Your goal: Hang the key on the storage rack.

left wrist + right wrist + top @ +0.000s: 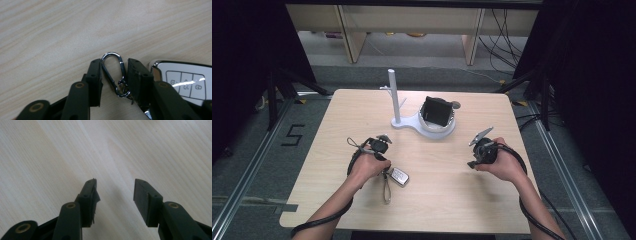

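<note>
A white car key fob (399, 176) with a chrome rim lies on the wooden table (442, 200), a strap (386, 191) trailing from it toward the front edge. In the left gripper view the fob (185, 82) sits at the right, joined by small rings to a silver carabiner clip (112, 72). My left gripper (114, 62) points down at the table with the clip between its jaws; the left pad is at the clip and a thin gap shows at the right pad. In the high view this left gripper (385, 171) is just left of the fob. My right gripper (115, 182) stands open over bare wood, at the table's right (473, 163).
A white stand with an upright post (393, 95) rises at the back middle of the table. Its round dish (438, 132) holds a black box (435, 111). A cable runs from each gripper off the front edge. Dark frames and floor surround the table.
</note>
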